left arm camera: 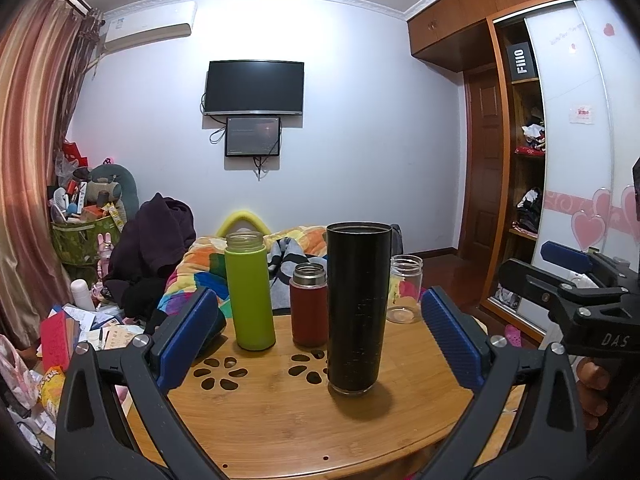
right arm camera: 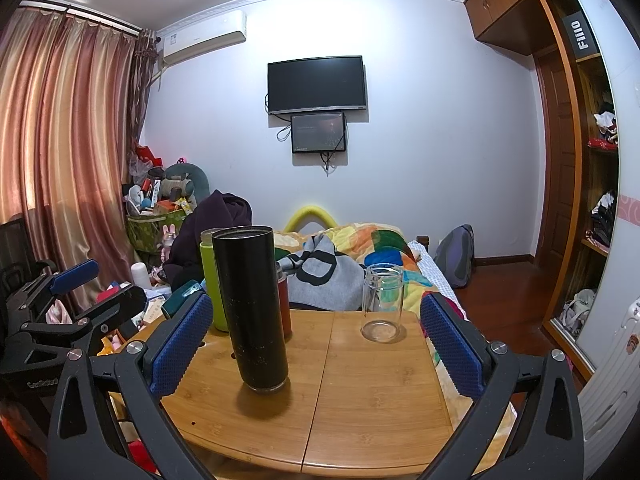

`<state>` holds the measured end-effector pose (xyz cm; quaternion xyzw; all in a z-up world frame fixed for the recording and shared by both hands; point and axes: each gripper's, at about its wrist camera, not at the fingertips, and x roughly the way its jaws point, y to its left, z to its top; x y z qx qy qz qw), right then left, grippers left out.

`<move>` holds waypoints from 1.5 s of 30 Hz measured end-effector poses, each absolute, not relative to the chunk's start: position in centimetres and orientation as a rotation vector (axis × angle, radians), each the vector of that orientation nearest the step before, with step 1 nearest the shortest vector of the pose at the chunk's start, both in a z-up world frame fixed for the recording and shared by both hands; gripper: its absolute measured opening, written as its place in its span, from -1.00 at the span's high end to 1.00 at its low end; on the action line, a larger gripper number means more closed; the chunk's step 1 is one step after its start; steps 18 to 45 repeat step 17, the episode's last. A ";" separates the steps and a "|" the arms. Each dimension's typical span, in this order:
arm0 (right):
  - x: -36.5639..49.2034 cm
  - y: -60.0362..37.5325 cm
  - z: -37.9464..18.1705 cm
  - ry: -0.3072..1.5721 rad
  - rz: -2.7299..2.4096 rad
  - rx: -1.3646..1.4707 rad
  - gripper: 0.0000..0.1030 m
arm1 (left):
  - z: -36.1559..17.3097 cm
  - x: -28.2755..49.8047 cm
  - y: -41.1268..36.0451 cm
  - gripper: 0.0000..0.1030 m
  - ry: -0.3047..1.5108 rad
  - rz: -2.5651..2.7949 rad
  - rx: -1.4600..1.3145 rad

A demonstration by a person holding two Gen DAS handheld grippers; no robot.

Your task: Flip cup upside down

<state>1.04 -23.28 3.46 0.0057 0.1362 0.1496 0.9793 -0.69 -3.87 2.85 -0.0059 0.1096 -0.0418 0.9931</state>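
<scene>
Left wrist view: the green bottle (left arm camera: 249, 290), red flask (left arm camera: 308, 304), black cup (left arm camera: 357, 307) and clear glass jar (left arm camera: 405, 289) are all seen apart in a row; paw-shaped cutouts (left arm camera: 224, 370) in the table are shown only here.
Right wrist view: the green bottle (right arm camera: 212, 280) and red flask (right arm camera: 284, 304) are largely hidden behind the black cup (right arm camera: 253, 308); the clear glass jar (right arm camera: 382, 302) is seen well apart to the right.
Left gripper (left arm camera: 316, 336): spread wide, nothing held; the black cup stands between its blue pads (left arm camera: 188, 336), untouched.
Right gripper (right arm camera: 316, 344): spread wide, nothing held; it is seen also at the right edge of the left view.
Black cup: upright, mouth up, near the table's front.
Surface: a bamboo table (right arm camera: 372, 400), with a seam down the middle.
Room: pink curtains (right arm camera: 68, 152), an air conditioner (right arm camera: 204, 40), a wall television (right arm camera: 317, 84) over a smaller screen (right arm camera: 319, 133), a patchwork bedspread (right arm camera: 384, 248), a wardrobe (left arm camera: 520, 168).
</scene>
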 end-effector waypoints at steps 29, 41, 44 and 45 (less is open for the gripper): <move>1.2 -23.2 3.5 0.280 0.302 0.007 -1.00 | 2.5 -0.6 -3.9 -1.00 0.239 -0.099 -0.023; 1.2 -23.2 3.5 0.280 0.302 0.007 -1.00 | 2.5 -0.6 -3.9 -1.00 0.239 -0.099 -0.023; 1.2 -23.2 3.5 0.280 0.302 0.007 -1.00 | 2.5 -0.6 -3.9 -1.00 0.239 -0.099 -0.023; 1.2 -23.2 3.5 0.280 0.302 0.007 -1.00 | 2.5 -0.6 -3.9 -1.00 0.239 -0.099 -0.023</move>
